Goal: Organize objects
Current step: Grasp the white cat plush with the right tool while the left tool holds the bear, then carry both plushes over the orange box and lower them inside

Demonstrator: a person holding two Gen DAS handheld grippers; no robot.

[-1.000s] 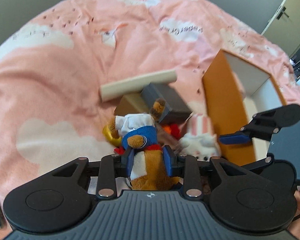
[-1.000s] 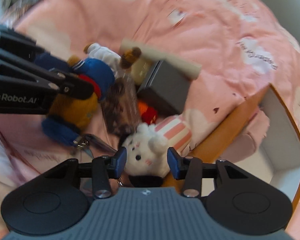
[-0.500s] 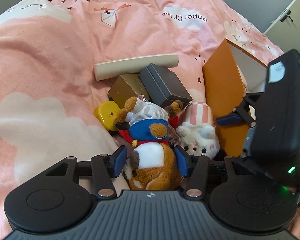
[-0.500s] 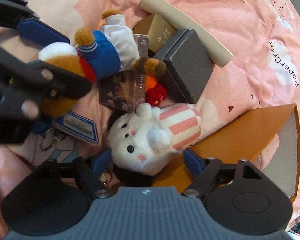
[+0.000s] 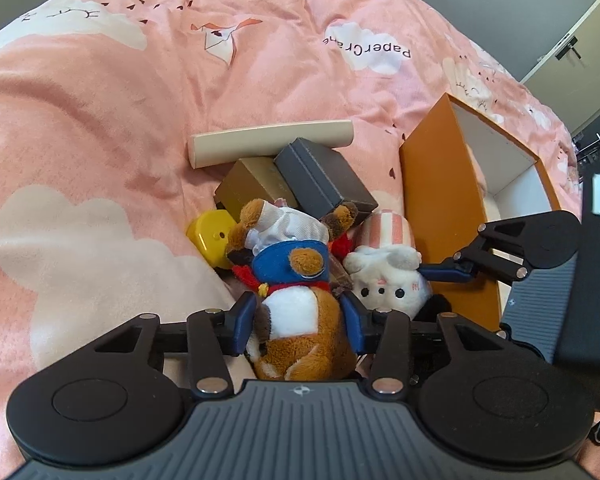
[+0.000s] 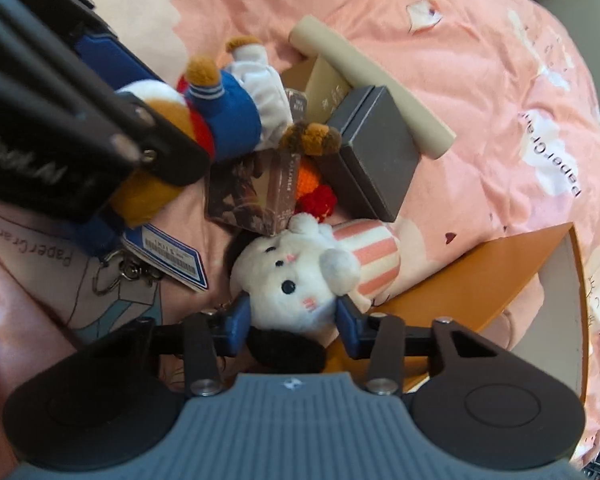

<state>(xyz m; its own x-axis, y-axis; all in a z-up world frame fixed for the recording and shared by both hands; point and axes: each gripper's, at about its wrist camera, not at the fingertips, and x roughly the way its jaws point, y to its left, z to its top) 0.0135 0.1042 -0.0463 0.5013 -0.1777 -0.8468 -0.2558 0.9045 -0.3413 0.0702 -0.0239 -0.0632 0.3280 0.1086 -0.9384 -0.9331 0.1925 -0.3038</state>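
My left gripper (image 5: 297, 324) is shut on a brown plush dog (image 5: 295, 312) in a blue jacket and white hat; the dog also shows in the right wrist view (image 6: 227, 120). My right gripper (image 6: 293, 328) is shut on a white plush bunny (image 6: 295, 276) with a pink striped hat; the bunny also shows in the left wrist view (image 5: 384, 276). Both toys lie on the pink duvet (image 5: 99, 100) beside an open orange box (image 5: 440, 208), which also shows in the right wrist view (image 6: 480, 272).
A pile lies behind the toys: a dark grey box (image 5: 320, 176), a gold box (image 5: 251, 188), a cream roll (image 5: 271, 144), a yellow disc (image 5: 211, 236), a brown packet (image 6: 255, 192) and red-orange knit bits (image 6: 316, 196). A blue tag with key rings (image 6: 163, 256) lies by the dog.
Both grippers opened wide half a second ago and have closed again on their toys. The dog has been lowered from the air onto the duvet.
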